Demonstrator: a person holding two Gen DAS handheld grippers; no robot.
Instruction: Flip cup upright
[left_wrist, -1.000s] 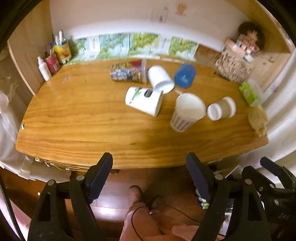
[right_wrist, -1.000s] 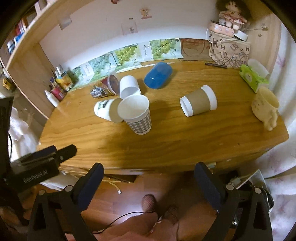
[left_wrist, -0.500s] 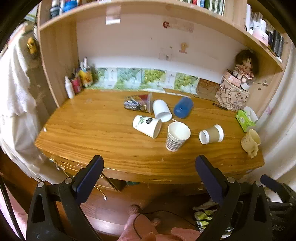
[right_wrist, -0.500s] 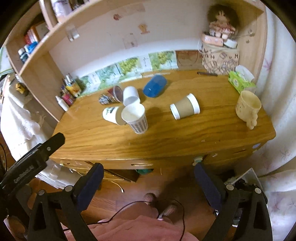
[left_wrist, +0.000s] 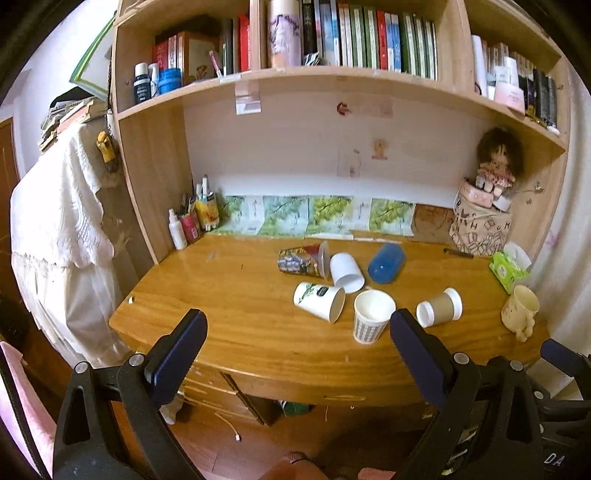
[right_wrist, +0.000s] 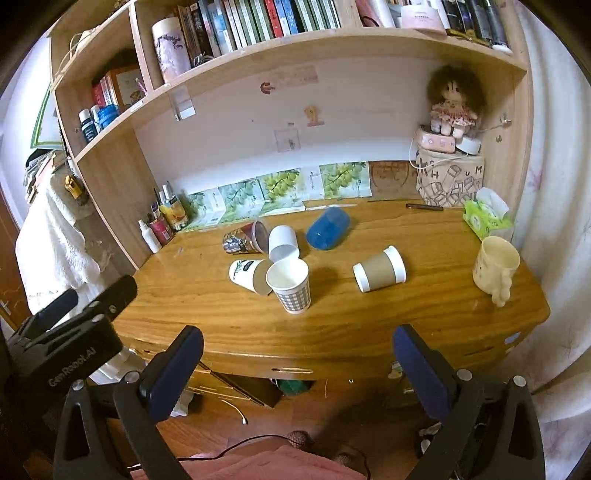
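A checked paper cup (left_wrist: 371, 320) (right_wrist: 290, 285) stands upright on the wooden desk (left_wrist: 236, 295) (right_wrist: 369, 317). Around it lie several cups on their sides: a white leaf-print cup (left_wrist: 319, 301) (right_wrist: 247, 274), a plain white cup (left_wrist: 345, 272) (right_wrist: 283, 243), a blue cup (left_wrist: 386, 257) (right_wrist: 328, 228), a brown-sleeved cup (left_wrist: 439, 306) (right_wrist: 379, 274) and a patterned cup (left_wrist: 301, 259) (right_wrist: 243, 240). My left gripper (left_wrist: 295, 345) and my right gripper (right_wrist: 295, 363) are both open and empty, held back from the desk's front edge.
A cream mug (left_wrist: 520, 312) (right_wrist: 495, 266) stands upright at the right end. A green tissue pack (right_wrist: 485, 216), a printed bag with a doll (right_wrist: 448, 177) and bottles (left_wrist: 190, 221) line the back. Bookshelves hang above. A white cloth (left_wrist: 62, 236) hangs at left.
Both grippers have pulled back and tilted up from the desk; the view now takes in the shelves. The cups have not moved.
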